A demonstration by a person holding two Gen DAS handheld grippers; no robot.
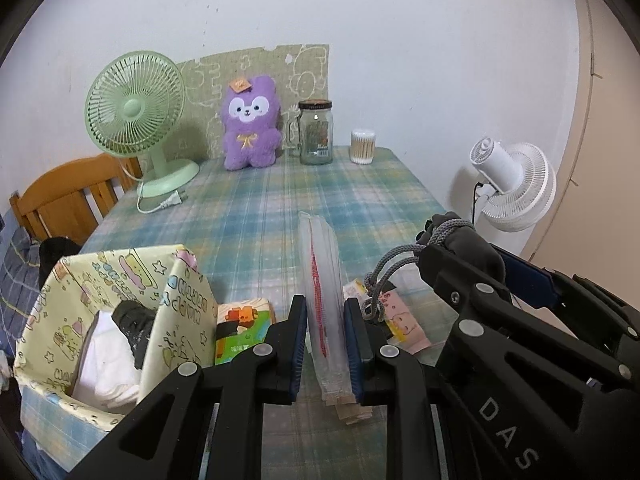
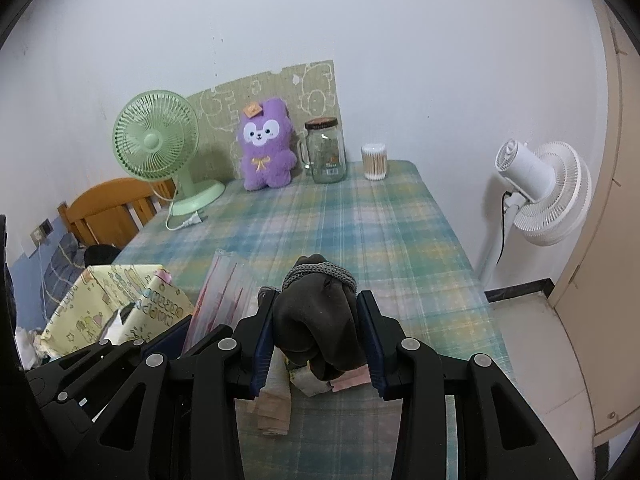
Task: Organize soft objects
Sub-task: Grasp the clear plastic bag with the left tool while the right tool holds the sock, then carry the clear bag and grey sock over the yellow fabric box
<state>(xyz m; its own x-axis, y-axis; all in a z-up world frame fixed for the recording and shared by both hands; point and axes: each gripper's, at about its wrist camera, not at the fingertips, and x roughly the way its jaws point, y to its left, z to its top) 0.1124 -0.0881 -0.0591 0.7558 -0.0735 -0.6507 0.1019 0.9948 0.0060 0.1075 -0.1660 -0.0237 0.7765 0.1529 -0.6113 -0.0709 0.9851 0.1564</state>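
While both loads hang above the plaid tablecloth point(image 1: 256, 216), a steady carry toward the patterned storage box point(image 1: 60, 300) at lower left of the left wrist view looks like the step in hand. Left gripper point(image 1: 326, 340) pinched narrow on a flat clear plastic pouch point(image 1: 322, 280) with red print, held on edge at lower centre; right gripper point(image 2: 316, 340) clamped partway closed on a dark grey fabric bundle point(image 2: 320, 320) bound with grey cord point(image 2: 320, 274), lower centre of the right wrist view. Best done, by judgement: keep each grip firm, lift clear of the box's raised flap before lowering, watch the dangling cord loop for snags, and place one item at a time onto the white and black cloth already inside. Counted: two grippers, one pouch, one bundle, one box, one purple plush toy point(image 1: 250, 124) at upper centre, one glass jar point(image 1: 316, 132), one tub of cotton swabs point(image 1: 363, 147), two fans, green point(image 1: 136, 120) and white point(image 1: 516, 184), and several small colourful packets lying below the grippers, number unclear.
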